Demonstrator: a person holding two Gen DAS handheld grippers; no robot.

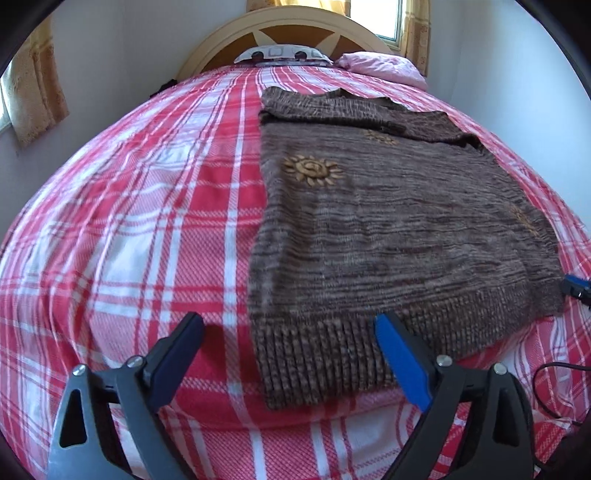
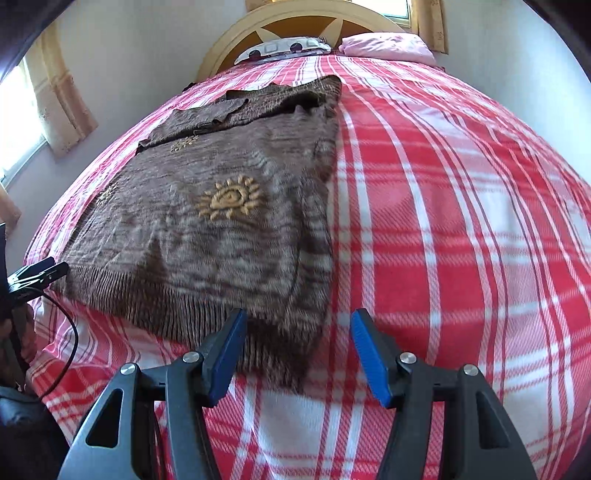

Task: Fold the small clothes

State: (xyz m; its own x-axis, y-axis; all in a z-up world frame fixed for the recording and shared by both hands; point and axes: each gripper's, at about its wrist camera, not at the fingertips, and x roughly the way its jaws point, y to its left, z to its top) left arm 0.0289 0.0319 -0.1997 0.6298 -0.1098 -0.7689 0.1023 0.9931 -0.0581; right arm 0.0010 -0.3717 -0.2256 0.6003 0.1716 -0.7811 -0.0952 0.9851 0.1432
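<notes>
Home bedroom — plaid-covered bed (image 1: 147, 229), headboard (image 1: 288, 33), pillows (image 2: 388, 46), curtained window (image 1: 399, 22)

The left gripper (image 1: 288, 328) tilts steeply downward, its 2 jaws spread wide with nothing pinched between the pads. The right gripper (image 2: 297, 325) tilts down alike – jaws parted about halfway, pads pressing on nothing. At the right view's left edge a hand (image 2: 16, 332) – seemingly gripping the left tool's handle.
</notes>
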